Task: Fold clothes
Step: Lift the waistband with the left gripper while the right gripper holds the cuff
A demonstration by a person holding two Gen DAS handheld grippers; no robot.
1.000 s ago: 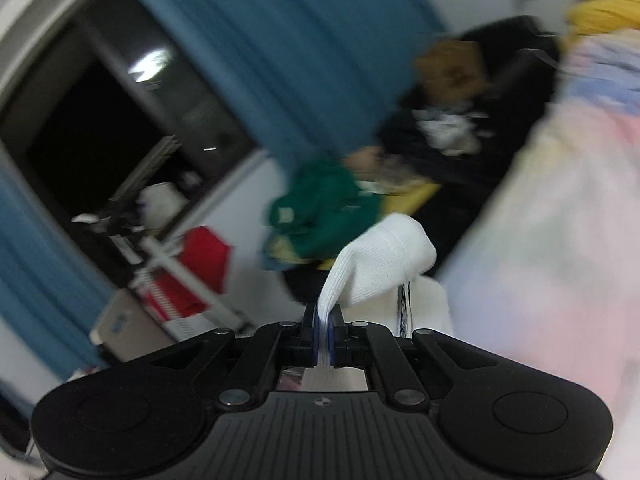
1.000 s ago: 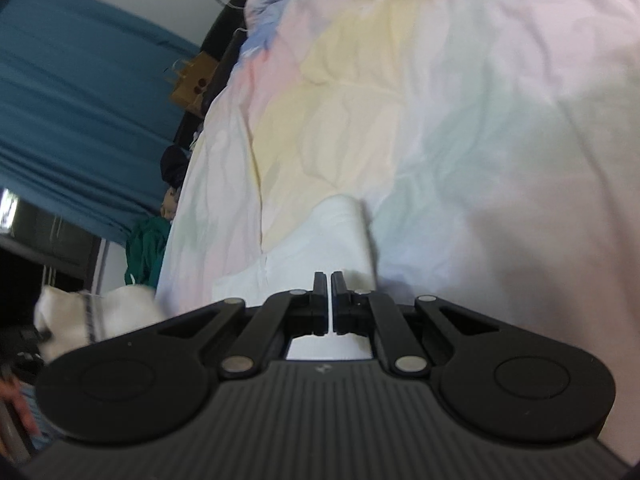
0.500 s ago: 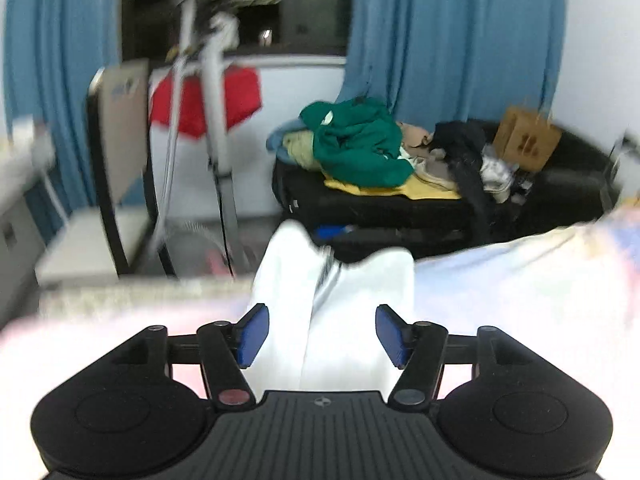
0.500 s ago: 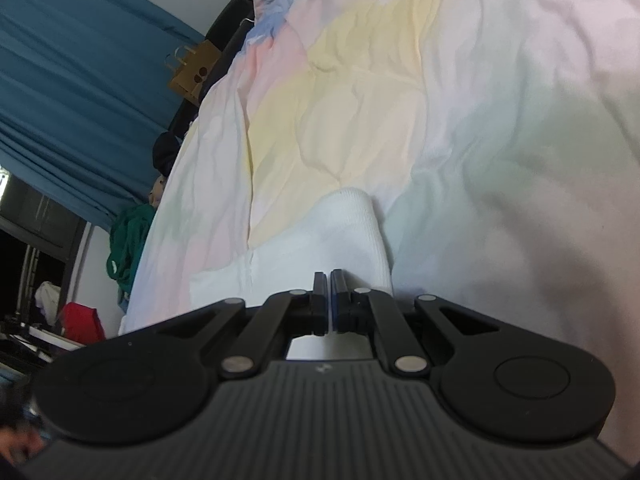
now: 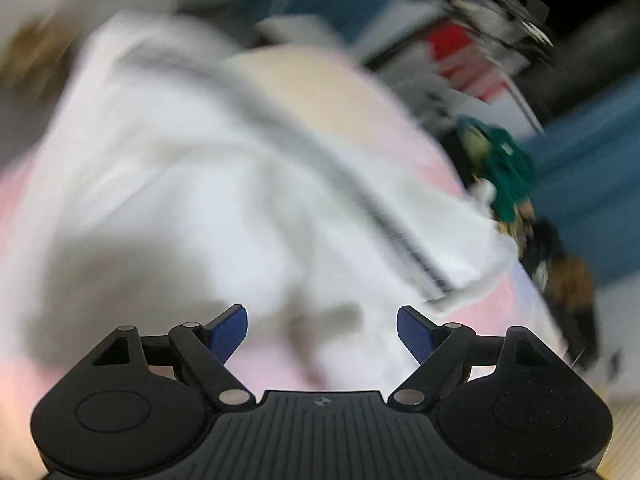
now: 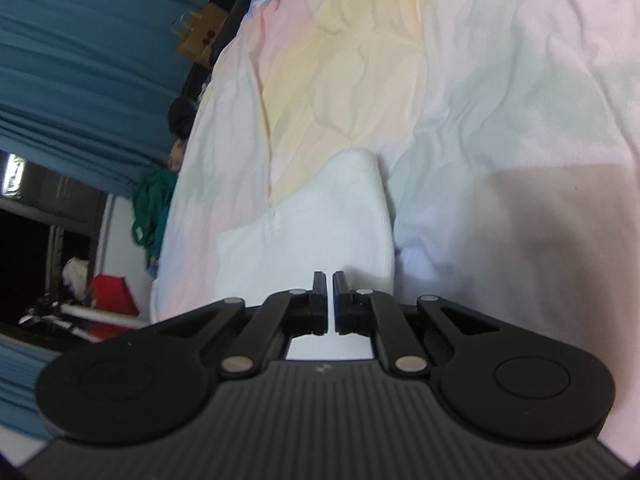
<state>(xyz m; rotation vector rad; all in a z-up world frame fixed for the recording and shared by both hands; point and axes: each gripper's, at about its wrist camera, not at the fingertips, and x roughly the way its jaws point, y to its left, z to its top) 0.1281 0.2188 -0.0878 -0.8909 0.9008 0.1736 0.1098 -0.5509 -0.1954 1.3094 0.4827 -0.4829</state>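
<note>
Left gripper [image 5: 322,330] has its jaws wide apart, hovering over the white garment [image 5: 224,184] spread on the pastel bedsheet [image 6: 460,100]. Right gripper [image 6: 330,300] is pinched on that garment's near edge. Left view's blurry.

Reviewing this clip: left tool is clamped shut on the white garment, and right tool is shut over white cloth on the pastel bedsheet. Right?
Not quite. The left wrist view shows the left tool open, its blue pads spread wide apart above the blurred white garment, gripping nothing. The rest holds: the right tool is shut over white cloth on the pastel bedsheet.
</note>
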